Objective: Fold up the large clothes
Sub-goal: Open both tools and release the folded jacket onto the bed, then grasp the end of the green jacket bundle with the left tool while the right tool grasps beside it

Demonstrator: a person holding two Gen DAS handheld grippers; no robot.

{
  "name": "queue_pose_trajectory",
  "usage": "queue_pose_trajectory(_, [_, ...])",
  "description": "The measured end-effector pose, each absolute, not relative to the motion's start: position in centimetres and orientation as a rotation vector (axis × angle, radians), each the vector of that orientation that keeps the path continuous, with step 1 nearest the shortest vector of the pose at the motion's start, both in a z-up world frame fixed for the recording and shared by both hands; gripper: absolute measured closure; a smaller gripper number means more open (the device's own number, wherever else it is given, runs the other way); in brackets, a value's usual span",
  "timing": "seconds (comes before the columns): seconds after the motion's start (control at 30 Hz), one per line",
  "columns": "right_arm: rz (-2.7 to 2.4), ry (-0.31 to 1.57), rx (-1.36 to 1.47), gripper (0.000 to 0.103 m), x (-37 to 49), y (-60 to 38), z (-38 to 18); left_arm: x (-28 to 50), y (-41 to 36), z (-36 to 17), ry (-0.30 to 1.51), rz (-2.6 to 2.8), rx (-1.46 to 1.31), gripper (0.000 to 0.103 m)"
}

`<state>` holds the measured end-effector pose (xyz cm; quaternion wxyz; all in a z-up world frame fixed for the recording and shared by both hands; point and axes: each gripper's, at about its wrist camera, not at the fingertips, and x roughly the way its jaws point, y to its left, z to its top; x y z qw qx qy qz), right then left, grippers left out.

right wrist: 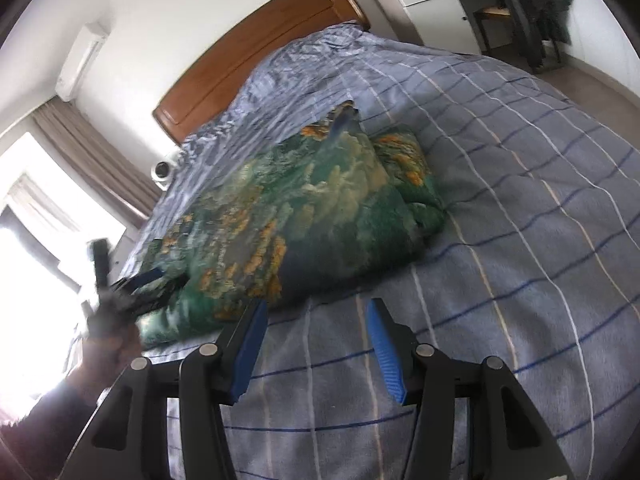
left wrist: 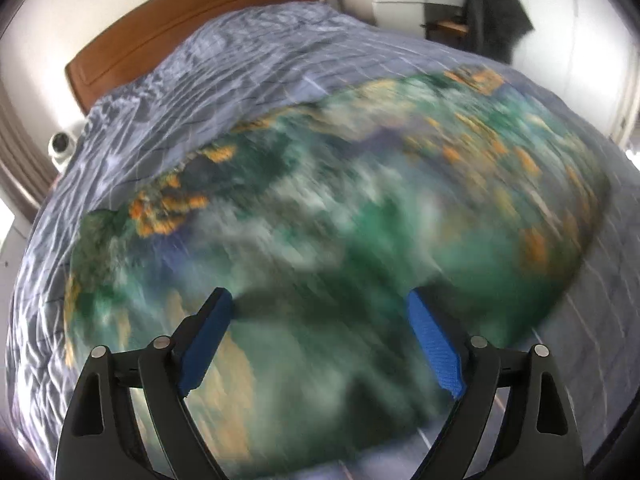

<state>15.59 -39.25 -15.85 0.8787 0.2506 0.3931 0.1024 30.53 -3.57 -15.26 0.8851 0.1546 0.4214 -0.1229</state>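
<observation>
Left gripper (left wrist: 318, 300) jaws wide over garment (left wrist: 320, 208), right gripper (right wrist: 316, 308) jaws parted, empty

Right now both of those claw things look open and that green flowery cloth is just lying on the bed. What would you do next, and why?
Probably close the left gripper on the near edge of the green floral garment. Its fingers are spread right over the cloth and hold nothing, while the right gripper hangs open above bare checked bedspread, beside the bundle. The garment looks only loosely folded, so a grip likely comes before another fold.
</observation>
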Motion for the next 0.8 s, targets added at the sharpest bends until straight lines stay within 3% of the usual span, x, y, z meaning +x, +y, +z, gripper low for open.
queue_pose_trajectory(0.1, [0.161,0.837,0.516,0.045,16.3,-39.6,-16.5,28.7,-3.5,-15.2,0.890,-0.296,0.309,0.012])
queue_pose_trajectory(0.17, [0.138,0.848,0.547,0.034,17.3,-40.2,-17.3,27.9,-3.2,-14.9,0.905,-0.322,0.286,0.012])
queue_pose_trajectory(0.27, [0.124,0.857,0.670,0.026,19.6,-41.4,-18.8,27.3,-3.0,-14.1,0.903,-0.327,0.278,0.012])
queue_pose_trajectory(0.47, [0.007,0.811,1.007,0.025,24.0,-43.1,-23.3,28.4,-3.6,-10.0,0.890,-0.366,0.242,0.012])
queue_pose_trajectory(0.5, [-0.016,0.782,1.034,0.026,24.1,-43.2,-23.5,28.7,-3.8,-9.3,0.894,-0.379,0.239,0.012])
queue_pose_trajectory(0.53, [-0.033,0.765,1.027,0.046,24.2,-43.1,-23.5,29.4,-4.6,-8.1,0.893,-0.401,0.238,0.012])
queue_pose_trajectory(0.57, [-0.052,0.758,0.973,0.060,24.3,-42.7,-23.0,29.7,-5.0,-7.4,0.887,-0.413,0.237,0.012])
queue_pose_trajectory(0.63, [-0.058,0.723,0.867,0.072,23.7,-41.5,-21.5,30.9,-6.7,-5.4,0.868,-0.447,0.228,0.011])
queue_pose_trajectory(0.8, [0.014,0.612,0.646,0.076,21.3,-38.8,-16.2,34.2,-12.6,-1.6,0.912,-0.586,0.215,0.008])
